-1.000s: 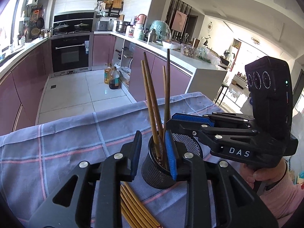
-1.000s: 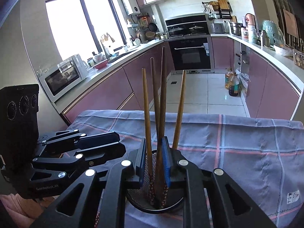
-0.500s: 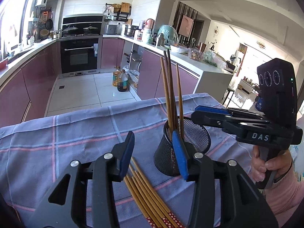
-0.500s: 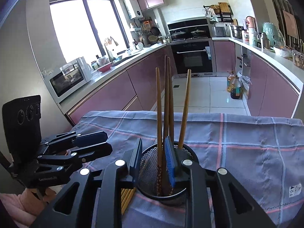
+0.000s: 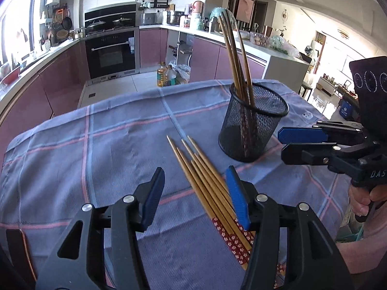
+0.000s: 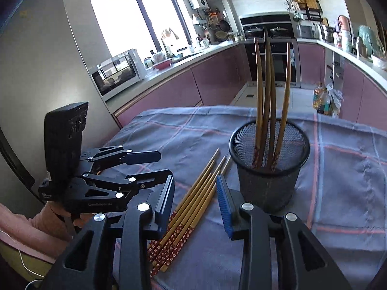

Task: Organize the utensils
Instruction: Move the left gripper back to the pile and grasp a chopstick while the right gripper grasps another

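Both claws, left [image 5: 193, 200] and right [image 6: 196, 203], gaped wide and empty over loose chopsticks [image 5: 205, 181] on the counter beside the mesh holder [image 5: 251, 125] (light, stiff, slippery; best pinched mid-shaft).

Left wrist fisheye looking forward over its own left gripper [image 5: 194, 198], low and close above the tablecloth [image 5: 116, 145], mesh cup [image 5: 251, 130] upper right of frame. Right wrist view facing the window side, same cup [image 6: 268, 166] right of centre. Both sharing the cup, loose chopsticks [image 5: 205, 183] and each other's gripper
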Demonstrator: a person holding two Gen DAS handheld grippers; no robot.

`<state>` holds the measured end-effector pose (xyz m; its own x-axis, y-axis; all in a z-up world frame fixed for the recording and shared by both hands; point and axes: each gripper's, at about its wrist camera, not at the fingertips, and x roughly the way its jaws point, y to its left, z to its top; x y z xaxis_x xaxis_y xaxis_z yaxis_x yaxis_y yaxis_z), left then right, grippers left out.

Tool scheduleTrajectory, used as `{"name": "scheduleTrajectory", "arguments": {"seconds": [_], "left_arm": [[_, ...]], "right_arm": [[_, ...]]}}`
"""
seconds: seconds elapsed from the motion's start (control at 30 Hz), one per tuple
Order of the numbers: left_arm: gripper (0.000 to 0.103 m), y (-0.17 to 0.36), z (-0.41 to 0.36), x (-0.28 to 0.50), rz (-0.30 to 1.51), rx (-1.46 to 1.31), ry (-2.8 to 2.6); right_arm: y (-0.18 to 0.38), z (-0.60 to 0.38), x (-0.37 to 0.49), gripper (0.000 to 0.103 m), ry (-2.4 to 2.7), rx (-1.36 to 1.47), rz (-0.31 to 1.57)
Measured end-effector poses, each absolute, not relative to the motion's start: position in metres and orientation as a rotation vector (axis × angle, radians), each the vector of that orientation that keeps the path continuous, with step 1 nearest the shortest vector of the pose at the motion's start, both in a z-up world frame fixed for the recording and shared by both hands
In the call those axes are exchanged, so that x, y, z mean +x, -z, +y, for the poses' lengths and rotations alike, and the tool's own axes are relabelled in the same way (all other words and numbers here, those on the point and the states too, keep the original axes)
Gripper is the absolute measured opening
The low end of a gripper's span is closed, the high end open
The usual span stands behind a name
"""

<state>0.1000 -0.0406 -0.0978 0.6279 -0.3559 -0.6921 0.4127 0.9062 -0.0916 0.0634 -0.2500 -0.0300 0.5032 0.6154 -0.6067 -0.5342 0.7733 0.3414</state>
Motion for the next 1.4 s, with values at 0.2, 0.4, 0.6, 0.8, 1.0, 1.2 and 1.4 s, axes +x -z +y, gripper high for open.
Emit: {"name": "scheduleTrajectory", "arguments": {"seconds": [0.2, 0.4, 0.6, 0.8, 1.0, 1.2, 1.4], "left_arm": [[0.052, 0.129, -0.042, 0.097, 0.839, 0.091, 0.417], [0.052, 0.143, -0.043, 0.096, 0.867, 0.096, 0.408], [0.052, 0.147, -0.047, 0.096, 0.881, 0.107, 0.397], [0.052, 0.152, -0.046, 0.098, 0.890, 0.111, 0.387], [0.054, 0.153, -0.045, 0.099, 0.893, 0.111, 0.387], [0.054, 0.153, -0.044, 0.104, 0.904, 0.108, 0.377], [0.047, 0.155, -0.044, 0.105, 0.914, 0.132, 0.364]], "right_arm": [[0.067, -0.235, 0.065, 0.033, -0.661, 0.105, 0.884], [0.077, -0.229, 0.061, 0.033, -0.628, 0.080, 0.911], [0.082, -0.222, 0.061, 0.033, -0.615, 0.047, 0.916], [0.084, -0.216, 0.063, 0.033, -0.599, 0.012, 0.920], [0.086, -0.212, 0.063, 0.033, -0.586, -0.017, 0.918], [0.087, -0.207, 0.066, 0.033, -0.573, -0.029, 0.920], [0.087, -0.209, 0.067, 0.031, -0.560, -0.049, 0.934]]}}
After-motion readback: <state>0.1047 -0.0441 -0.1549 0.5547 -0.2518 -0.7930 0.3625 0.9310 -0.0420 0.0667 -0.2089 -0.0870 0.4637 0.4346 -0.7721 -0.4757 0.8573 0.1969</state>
